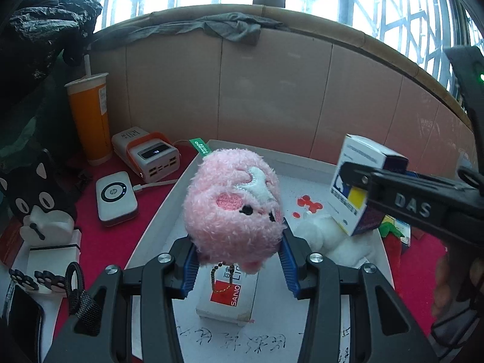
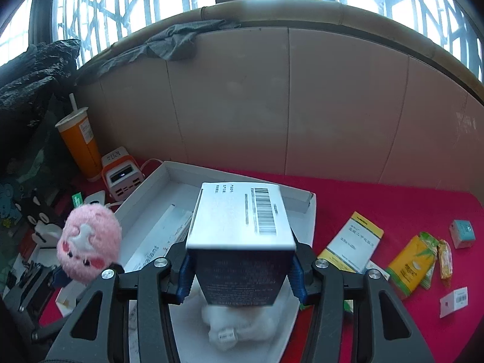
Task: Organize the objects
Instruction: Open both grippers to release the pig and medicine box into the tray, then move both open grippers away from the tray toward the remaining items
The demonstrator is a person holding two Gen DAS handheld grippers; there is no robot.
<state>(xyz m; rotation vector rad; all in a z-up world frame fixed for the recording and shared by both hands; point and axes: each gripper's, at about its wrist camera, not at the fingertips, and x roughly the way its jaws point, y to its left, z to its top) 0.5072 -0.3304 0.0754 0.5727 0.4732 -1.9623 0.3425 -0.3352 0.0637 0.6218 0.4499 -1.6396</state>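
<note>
1. Left gripper [image 1: 239,260] clamps the fluffy pink plush toy [image 1: 233,205] above the shallow white cardboard tray [image 1: 169,211] – tray directly beneath
2. Right gripper [image 2: 242,275] clamps the white-and-navy carton [image 2: 242,242] over the tray's right side – long axis pointing away

Left wrist view: taken from just behind the left gripper [image 1: 239,260], angled downward over the white tray [image 1: 157,211], close range. Right wrist view: taken from behind the right gripper [image 2: 242,275], likewise tilted down. Shared by both: tray, pink plush [image 1: 233,205] [image 2: 89,243], orange cup [image 1: 89,118] [image 2: 80,145], windows.
</note>
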